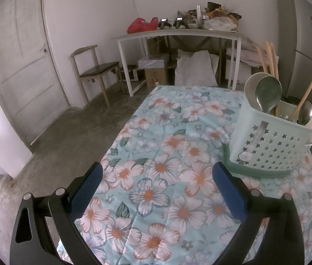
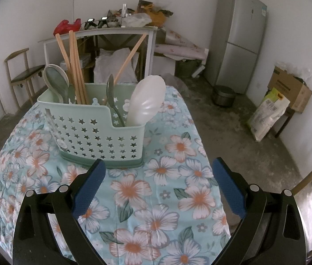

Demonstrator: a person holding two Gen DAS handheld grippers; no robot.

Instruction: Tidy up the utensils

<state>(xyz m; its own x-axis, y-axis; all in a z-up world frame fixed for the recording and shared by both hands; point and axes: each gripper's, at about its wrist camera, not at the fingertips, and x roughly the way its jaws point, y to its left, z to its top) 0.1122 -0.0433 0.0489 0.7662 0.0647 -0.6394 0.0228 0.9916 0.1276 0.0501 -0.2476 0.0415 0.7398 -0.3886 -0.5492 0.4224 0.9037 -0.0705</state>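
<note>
Utensil basket [image 2: 94, 130]: pale green, star-punched, upper left of centre in the right wrist view, on the floral tablecloth [image 2: 156, 198]. Contents: chopsticks [image 2: 76, 70], green ladle [image 2: 56, 77], metal spoon [image 2: 111, 92], white rice paddle [image 2: 147, 97]. Left gripper [image 1: 158, 172] and right gripper [image 2: 159, 167]: jaws spread wide, holding nothing.

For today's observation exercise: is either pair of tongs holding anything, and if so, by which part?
Nothing is held. The left tongs and right tongs are both open over the tablecloth; the utensils all stand in the basket.
</note>
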